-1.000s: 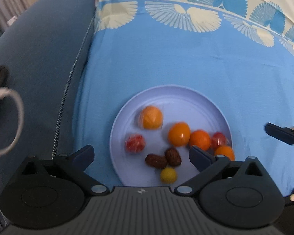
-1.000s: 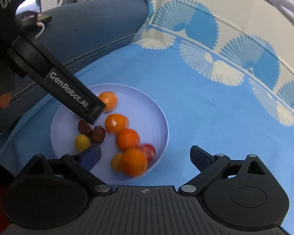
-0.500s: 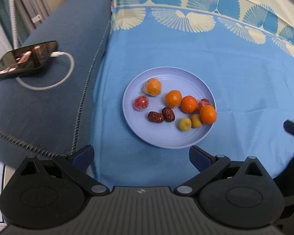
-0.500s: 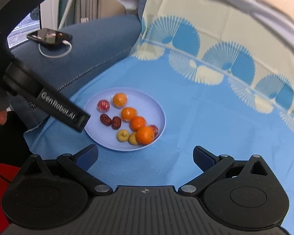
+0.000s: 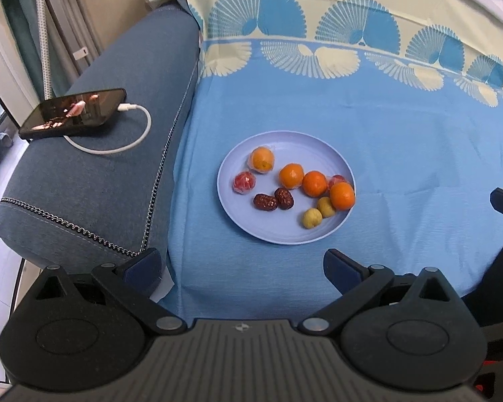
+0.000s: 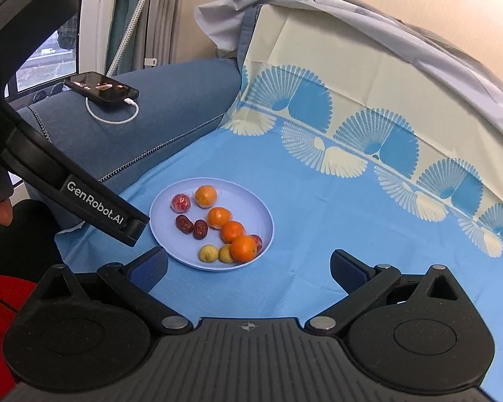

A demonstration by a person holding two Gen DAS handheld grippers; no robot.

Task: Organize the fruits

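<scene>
A pale lilac plate [image 5: 271, 231] [image 6: 258, 211] lies on the blue cloth and holds all the fruit. On it are several oranges [image 5: 314, 183] [image 6: 232, 231], one of them wrapped [image 5: 262, 159], two red dates [image 5: 265, 202] [image 6: 184, 224], two small yellow fruits [image 5: 310, 218] [image 6: 208, 253] and wrapped red fruits [image 5: 244, 181] [image 6: 181, 202]. My left gripper [image 5: 241, 266] hangs open, pulled back well short of the plate, empty. My right gripper [image 6: 248, 268] is open too, empty, near the plate's front right edge. The left gripper's finger [image 6: 94, 204] shows in the right wrist view.
A blue sofa armrest [image 5: 94, 174] borders the cloth on the left, with a phone [image 5: 73, 112] and white charging cable [image 5: 130, 134] on it. The blue cloth [image 5: 402, 154] stretches right and back to a fan-patterned border. A person's fingertip [image 6: 1, 212] shows at far left.
Both grippers have drawn back and up from the plate, so it looks smaller and farther away. An orange and a second yellow fruit now lie at the plate's right side.
</scene>
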